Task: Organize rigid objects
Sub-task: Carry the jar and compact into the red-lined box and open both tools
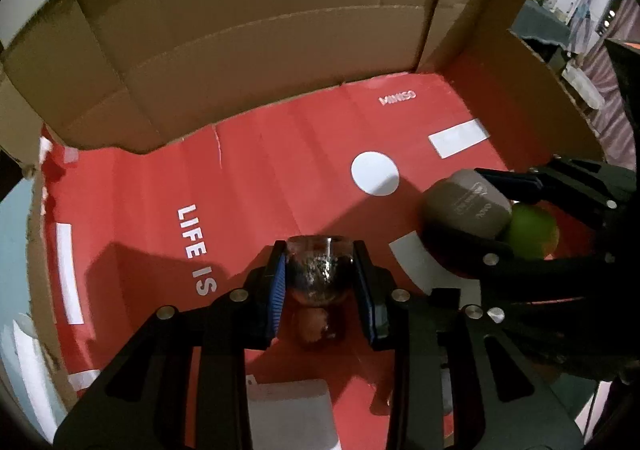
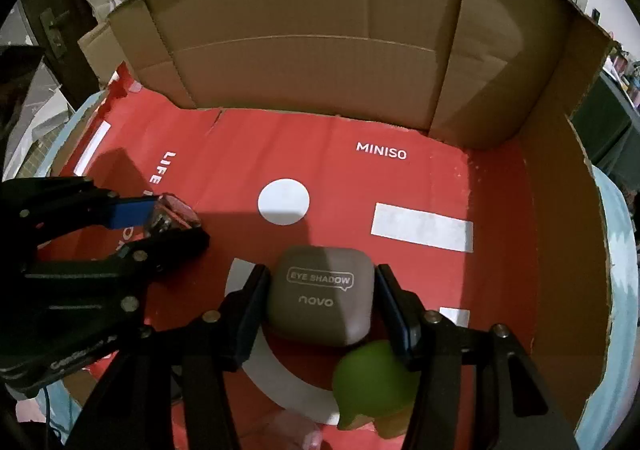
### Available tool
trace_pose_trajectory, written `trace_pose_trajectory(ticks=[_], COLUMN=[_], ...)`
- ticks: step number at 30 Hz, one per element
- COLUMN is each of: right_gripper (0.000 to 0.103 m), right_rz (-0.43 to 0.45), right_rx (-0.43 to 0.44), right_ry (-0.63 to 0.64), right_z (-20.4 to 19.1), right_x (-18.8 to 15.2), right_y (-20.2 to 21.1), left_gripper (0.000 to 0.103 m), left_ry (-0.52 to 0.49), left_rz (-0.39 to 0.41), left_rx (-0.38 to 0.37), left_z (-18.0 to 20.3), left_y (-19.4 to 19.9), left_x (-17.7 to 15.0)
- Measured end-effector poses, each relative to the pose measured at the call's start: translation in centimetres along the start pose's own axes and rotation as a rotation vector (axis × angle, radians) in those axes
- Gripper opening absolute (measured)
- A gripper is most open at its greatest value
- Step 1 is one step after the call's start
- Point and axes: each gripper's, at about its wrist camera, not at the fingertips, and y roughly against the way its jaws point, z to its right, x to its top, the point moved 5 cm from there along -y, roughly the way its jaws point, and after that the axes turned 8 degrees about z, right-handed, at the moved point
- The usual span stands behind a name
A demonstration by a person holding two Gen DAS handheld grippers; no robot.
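2 wrist views, steeply downward, close; share box (image 1: 240,30) floor.

You see a plain brown cardboard box (image 2: 304,62) with a red floor (image 2: 500,290) printed in white letters, a white circle and white bars; a taupe eyeshadow case (image 2: 320,294); a green toy (image 2: 372,382); blue gripper pads (image 1: 278,290).

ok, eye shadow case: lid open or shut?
Shut. The eye shadow case shows its printed lid flat and closed, clamped between the right gripper fingers.

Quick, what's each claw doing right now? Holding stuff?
Left claw: closed on a small shiny glass cup.
Right claw: closed on the eye shadow case.
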Motion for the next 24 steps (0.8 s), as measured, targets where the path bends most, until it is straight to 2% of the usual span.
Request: trace_pose_trajectory(ticks=[24], right_gripper=[0.06], right_rz=[-0.009], right_rx=[-0.024], right_ry=[0.032], right_z=[-2.2], right_x=[0.1], right_y=[-1.5], left_gripper=[0.029], left_ry=[0.019], left_rz=[0.025], left_rx=[-0.011], left_z=[-0.2], left_y=[0.1], left_x=[0.0])
